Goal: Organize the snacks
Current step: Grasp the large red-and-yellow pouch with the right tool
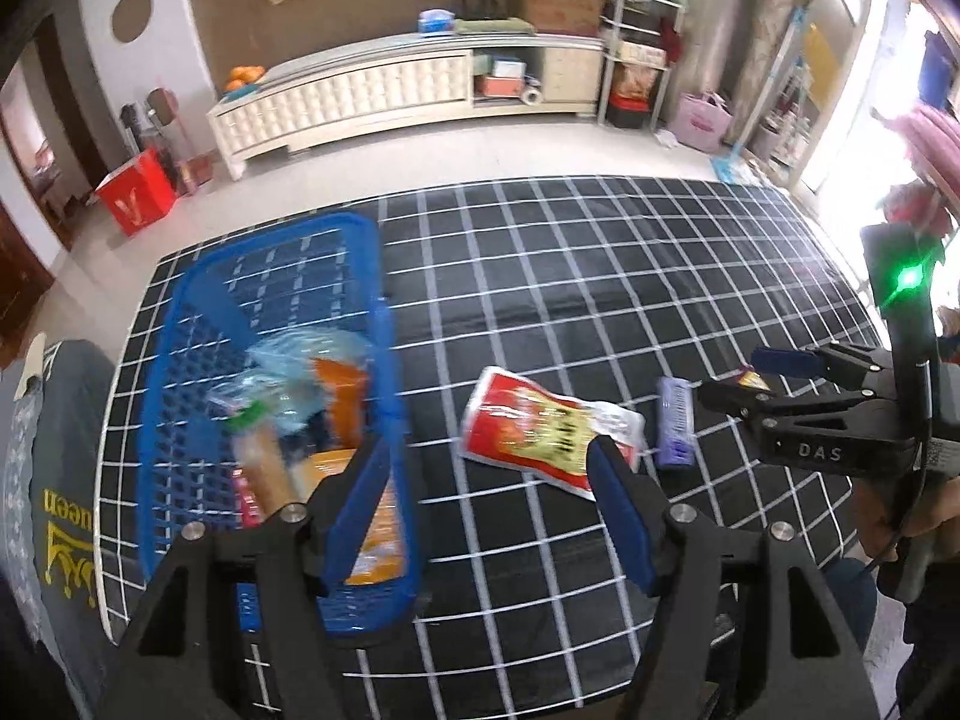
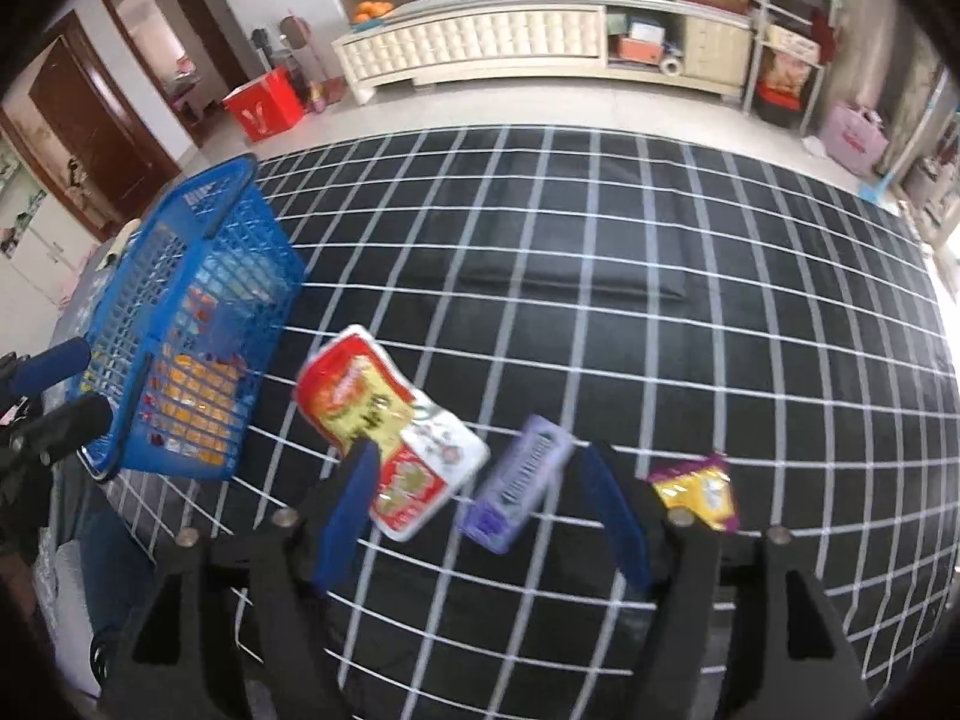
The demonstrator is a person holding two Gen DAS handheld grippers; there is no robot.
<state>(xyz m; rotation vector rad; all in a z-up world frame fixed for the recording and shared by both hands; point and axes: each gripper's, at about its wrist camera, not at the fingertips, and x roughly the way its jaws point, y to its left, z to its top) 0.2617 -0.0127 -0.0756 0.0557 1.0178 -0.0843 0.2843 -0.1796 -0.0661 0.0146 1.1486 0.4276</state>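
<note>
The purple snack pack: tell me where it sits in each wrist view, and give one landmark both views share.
Left wrist view: the purple snack pack lies right of centre, just right of the red-and-yellow packet.
Right wrist view: it lies low at centre, between the open right gripper's fingers.
Shared landmark: the blue basket, standing left of the packets on the checked cloth.

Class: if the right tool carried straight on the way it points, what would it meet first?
Probably the purple snack pack, lying between the open right tool's fingers on the checked cloth; depth is uncertain.
</note>
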